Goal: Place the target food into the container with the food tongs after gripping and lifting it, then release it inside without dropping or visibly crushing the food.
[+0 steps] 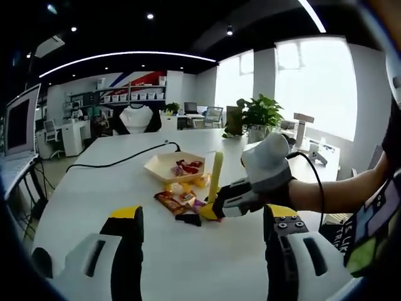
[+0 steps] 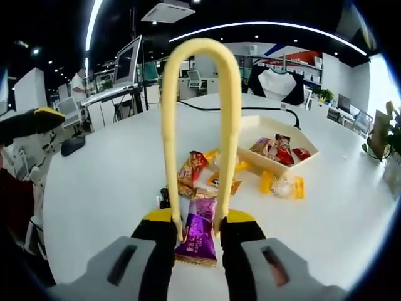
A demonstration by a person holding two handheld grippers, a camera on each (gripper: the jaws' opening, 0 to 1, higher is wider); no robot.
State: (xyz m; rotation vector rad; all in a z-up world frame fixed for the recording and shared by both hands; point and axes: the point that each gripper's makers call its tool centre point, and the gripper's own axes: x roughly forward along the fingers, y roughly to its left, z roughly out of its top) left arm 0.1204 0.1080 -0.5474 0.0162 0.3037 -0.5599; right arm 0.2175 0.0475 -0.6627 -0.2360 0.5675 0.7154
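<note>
A: Left gripper view first. Any writing?

B: Nothing readable; wrappers too small. Left gripper at frame bottom, jaws wide apart, nothing between them. Centre frame: cream tray on the white table, red-wrapped snacks inside it. Loose candy just below the tray. Right of that, the right gripper held by a hand, clamping yellow food tongs that stand upright.

A: Right gripper view?

B: Right gripper at bottom centre, jaws closed against both arms of the food tongs, looped end at the top of frame. Purple wrapped candy sits between the tong arms by the jaws; pinched or just lying there, can't tell. Its print unreadable. Tray right of centre holds about three wrapped snacks. Yellow and orange candies loose beside it. Left gripper at left edge.
</note>
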